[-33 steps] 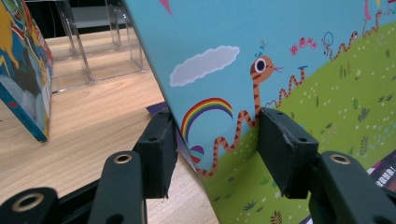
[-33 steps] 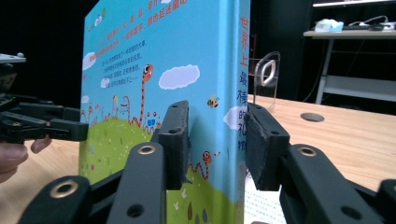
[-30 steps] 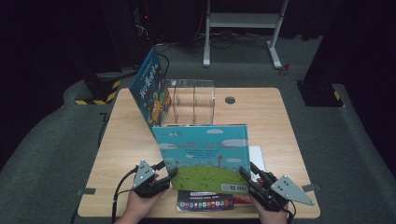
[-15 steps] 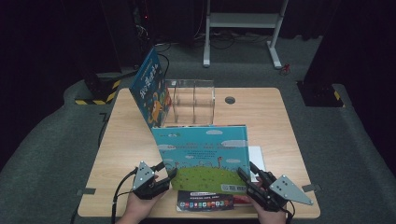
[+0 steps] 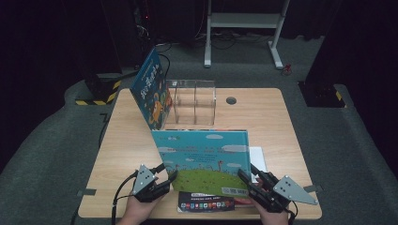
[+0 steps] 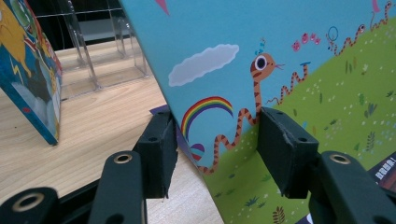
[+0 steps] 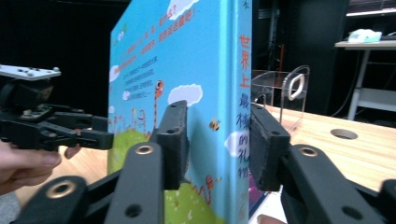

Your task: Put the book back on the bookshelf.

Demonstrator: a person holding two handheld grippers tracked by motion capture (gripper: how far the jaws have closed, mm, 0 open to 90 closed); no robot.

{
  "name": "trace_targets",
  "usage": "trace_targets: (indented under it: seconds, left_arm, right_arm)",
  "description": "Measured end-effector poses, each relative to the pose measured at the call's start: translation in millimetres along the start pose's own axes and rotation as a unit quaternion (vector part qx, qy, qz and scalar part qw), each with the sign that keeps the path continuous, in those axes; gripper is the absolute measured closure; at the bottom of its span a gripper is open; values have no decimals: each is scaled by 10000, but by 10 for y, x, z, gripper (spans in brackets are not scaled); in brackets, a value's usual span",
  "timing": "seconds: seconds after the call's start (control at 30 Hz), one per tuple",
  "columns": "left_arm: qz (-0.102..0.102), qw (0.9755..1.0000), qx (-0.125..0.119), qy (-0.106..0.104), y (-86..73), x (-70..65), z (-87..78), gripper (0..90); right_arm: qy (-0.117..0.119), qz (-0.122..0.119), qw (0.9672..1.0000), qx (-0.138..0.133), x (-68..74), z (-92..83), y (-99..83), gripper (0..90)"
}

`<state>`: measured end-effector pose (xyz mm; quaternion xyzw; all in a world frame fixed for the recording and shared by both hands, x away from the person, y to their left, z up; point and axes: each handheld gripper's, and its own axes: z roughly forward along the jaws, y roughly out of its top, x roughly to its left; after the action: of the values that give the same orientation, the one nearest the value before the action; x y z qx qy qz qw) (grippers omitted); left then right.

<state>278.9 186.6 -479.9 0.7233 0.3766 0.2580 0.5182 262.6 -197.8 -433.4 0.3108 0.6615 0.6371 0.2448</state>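
Here the big blue picture book (image 5: 202,159) is tilted up off the near half of the table (image 5: 277,122), its lower edge close to the near rim and its top edge leaning toward the far side. The left claw (image 5: 170,177) sits at the book's near left corner. In the left gripper view its two black pads stand on either side of that corner: the left pad (image 6: 159,149) is behind the cover edge and the right pad (image 6: 280,154) lies against the green hill of the cover, so the claw pinches the book (image 6: 280,70) there. The right claw (image 5: 244,177) is at the book's near right corner. In the right gripper view its pads straddle the spine (image 7: 238,102), the left pad (image 7: 175,140) on the cover face and the right pad (image 7: 264,147) on the other side; the jaws have just been closing again after a brief widening, with the book between them, and they appear to press on it.

Beneath the raised book lies a darker book (image 5: 206,204) flat on the table, its near edge showing. Farther off, a clear acrylic rack (image 5: 195,101) stands near the table's middle, and a second blue book (image 5: 151,89) leans upright against the rack's left side.
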Motion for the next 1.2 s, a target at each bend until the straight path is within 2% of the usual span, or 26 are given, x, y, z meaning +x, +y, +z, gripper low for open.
trace_targets:
  seconds: [0.3,0.4,0.5,0.6,0.63,0.73,0.8,0.83,0.87,0.93,1.0,1.07,1.2]
  left_arm:
    - [-86,10000,10,8,1,2,19,480]
    - [-98,10000,16,-5,0,6,19,480]
    - [-106,9999,14,-34,-1,23,22,478]
    - [-240,9997,13,-85,-7,41,39,476]
    - [-202,9998,35,-59,-5,61,45,474]
    - [-381,9992,82,-114,-7,94,75,473]
    - [-282,9994,187,16,-26,89,115,523]
    - [-278,9994,210,-16,-41,97,135,556]
    - [-350,9991,238,-4,-50,104,155,555]
    - [-493,9985,224,-34,-58,120,166,546]
    - [-395,9989,236,16,-60,125,161,545]
    - [-437,9988,227,30,-60,137,154,543]
    - [-420,9988,245,60,-63,143,149,533]
  right_arm:
    - [-147,43,9999,80,5,43,10,618]
    - [-131,49,9999,80,2,40,12,629]
    - [12,97,9999,67,-16,19,15,652]
    - [193,123,9997,14,-33,-4,17,678]
    - [251,113,9996,8,-34,-10,22,687]
    - [466,111,9988,-50,-26,-25,40,723]
    - [609,74,9981,-91,-8,-41,58,748]
    - [701,68,9974,-139,1,-42,67,750]
    - [636,29,9979,-123,23,-40,79,751]
    - [665,42,9976,-180,30,-42,77,761]
    - [701,-84,9972,-227,55,-57,91,769]
    - [701,-289,9968,-246,112,-57,117,770]
    - [644,-501,9962,-304,193,-43,134,772]
